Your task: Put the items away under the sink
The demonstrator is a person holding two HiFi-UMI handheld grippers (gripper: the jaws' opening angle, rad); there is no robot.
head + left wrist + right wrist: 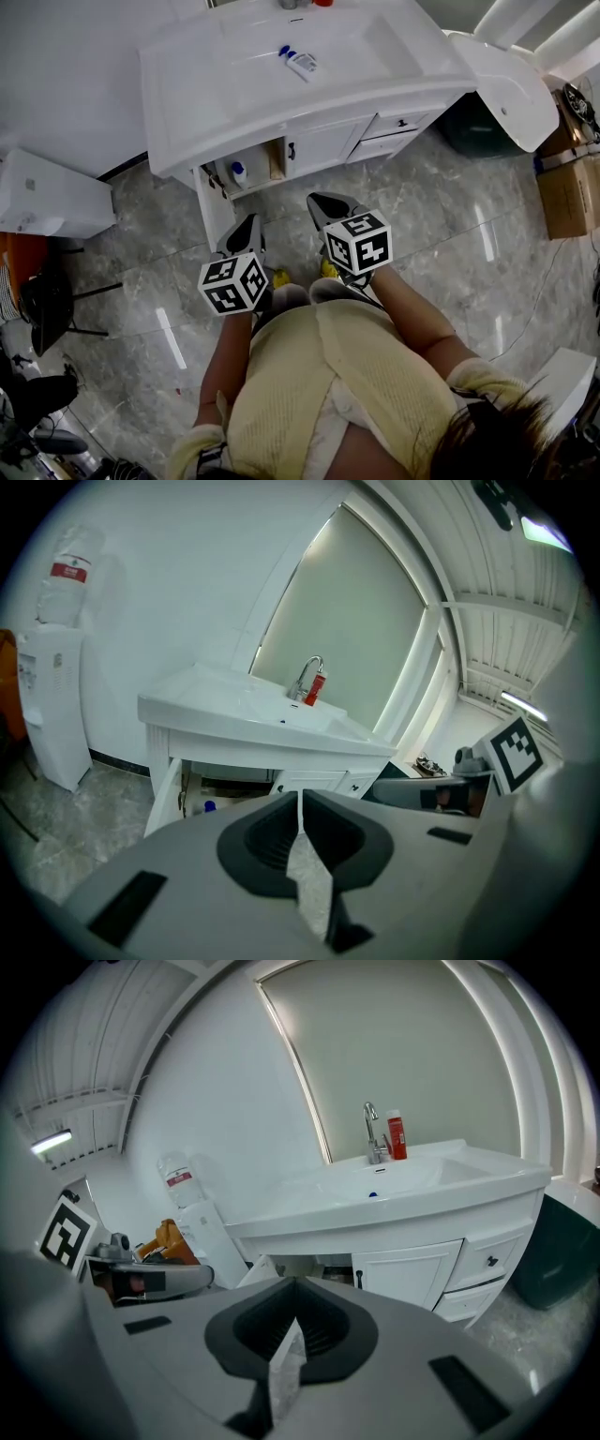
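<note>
A white sink cabinet (234, 103) stands ahead with its left door (214, 202) swung open. Inside the space under the sink stands a white bottle with a blue cap (239, 172), also seen in the left gripper view (208, 806). A white tube with a blue cap (300, 62) lies on the counter. A red bottle (317, 688) stands by the tap (373, 1133). My left gripper (251, 220) and right gripper (319, 199) hover side by side in front of the open cabinet. Both are shut with nothing between the jaws.
A white water dispenser (47, 192) stands left of the cabinet. A dark bin (478, 127) is on the right, beyond the closed door and drawers (398, 124). Cardboard boxes (570, 192) sit far right. A black chair (47, 309) is at the left on the marble floor.
</note>
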